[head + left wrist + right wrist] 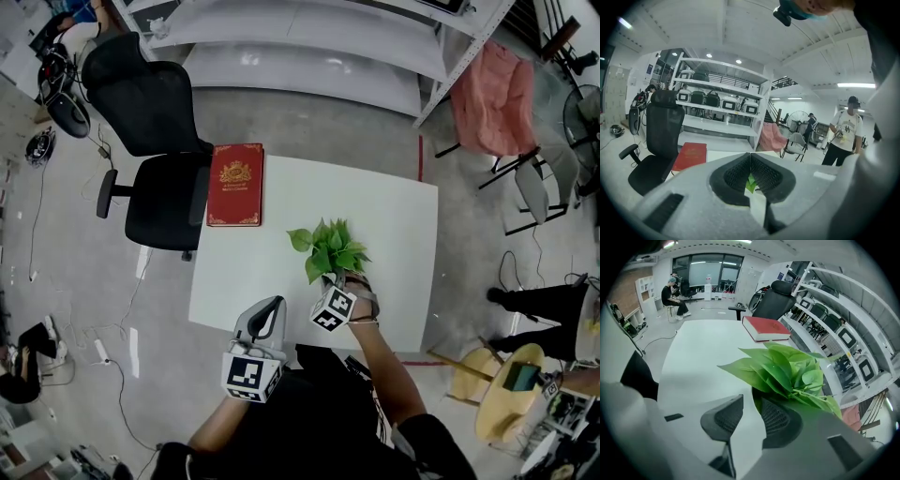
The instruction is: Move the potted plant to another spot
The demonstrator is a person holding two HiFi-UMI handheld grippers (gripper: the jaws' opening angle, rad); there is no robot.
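The potted plant stands out as a clump of green leaves near the middle of the white table. My right gripper is at its near side, under the leaves. In the right gripper view the leaves spread over the right jaw, and a white pot wall sits between the jaws of my right gripper, which is shut on it. Whether the pot rests on the table is hidden. My left gripper hovers at the table's near edge, shut and holding nothing.
A red book lies at the table's far left corner. A black office chair stands to its left. White shelving runs behind, and a chair draped in pink cloth is at back right. A person and a round wooden stool are at right.
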